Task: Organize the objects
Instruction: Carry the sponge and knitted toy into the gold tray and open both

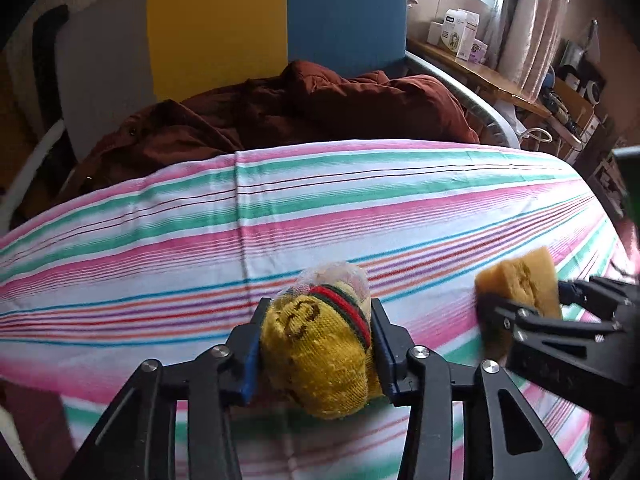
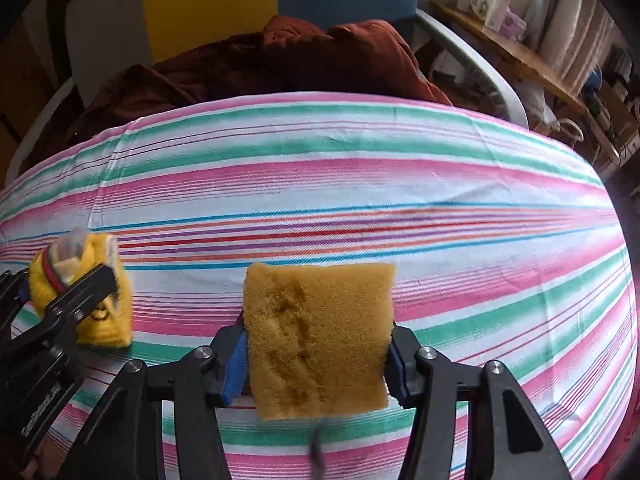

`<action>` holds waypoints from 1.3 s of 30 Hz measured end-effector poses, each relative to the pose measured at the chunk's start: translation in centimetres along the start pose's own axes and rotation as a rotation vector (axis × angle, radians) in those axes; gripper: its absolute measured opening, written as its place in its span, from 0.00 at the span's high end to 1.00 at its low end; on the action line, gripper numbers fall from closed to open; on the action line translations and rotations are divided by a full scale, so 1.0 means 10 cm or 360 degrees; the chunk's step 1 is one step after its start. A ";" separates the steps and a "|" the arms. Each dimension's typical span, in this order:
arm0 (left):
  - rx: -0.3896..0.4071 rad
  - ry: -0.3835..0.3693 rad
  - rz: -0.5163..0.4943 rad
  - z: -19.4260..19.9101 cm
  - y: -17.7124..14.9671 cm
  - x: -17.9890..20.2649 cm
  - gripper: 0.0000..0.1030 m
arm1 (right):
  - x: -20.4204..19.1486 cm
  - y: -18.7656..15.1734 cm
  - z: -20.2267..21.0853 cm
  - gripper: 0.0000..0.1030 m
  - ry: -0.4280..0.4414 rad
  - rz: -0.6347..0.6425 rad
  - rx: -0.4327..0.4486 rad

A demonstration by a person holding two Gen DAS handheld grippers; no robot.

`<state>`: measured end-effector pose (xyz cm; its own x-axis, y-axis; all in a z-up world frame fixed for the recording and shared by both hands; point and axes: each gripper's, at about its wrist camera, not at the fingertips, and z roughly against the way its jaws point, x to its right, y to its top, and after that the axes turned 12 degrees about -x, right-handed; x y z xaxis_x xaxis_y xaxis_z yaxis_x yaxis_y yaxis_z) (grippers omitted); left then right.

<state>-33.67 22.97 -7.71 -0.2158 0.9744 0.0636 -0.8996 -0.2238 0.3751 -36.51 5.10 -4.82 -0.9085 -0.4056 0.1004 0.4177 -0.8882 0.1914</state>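
Observation:
My left gripper [image 1: 318,332] is shut on a yellow knitted pouch [image 1: 320,356] with a red and green band, held just above the striped cloth [image 1: 280,208]. The pouch also shows in the right wrist view [image 2: 100,312] at the far left, with the left gripper [image 2: 76,292] around it. My right gripper [image 2: 318,344] is shut on a flat yellow-brown sponge [image 2: 320,336], held upright above the cloth [image 2: 360,184]. The sponge also shows in the left wrist view [image 1: 520,280] at the right, with the right gripper [image 1: 524,304] around it.
A dark red jacket [image 1: 300,112] lies bunched behind the cloth against grey, yellow and blue panels [image 1: 216,24]. A wooden shelf [image 1: 480,76] with white boxes [image 1: 460,32] and clutter stands at the back right near a curtain.

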 end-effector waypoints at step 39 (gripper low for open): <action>0.0547 0.0281 0.0177 2.16 -1.54 -1.05 0.56 | -0.74 -0.25 0.41 0.46 0.0045 0.0118 0.0328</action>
<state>-9.31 16.72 5.85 -0.3933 0.9190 -0.0275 -0.6942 -0.2772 0.6642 -30.79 11.24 -2.00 -0.8741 -0.4763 0.0949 0.4741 -0.7942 0.3802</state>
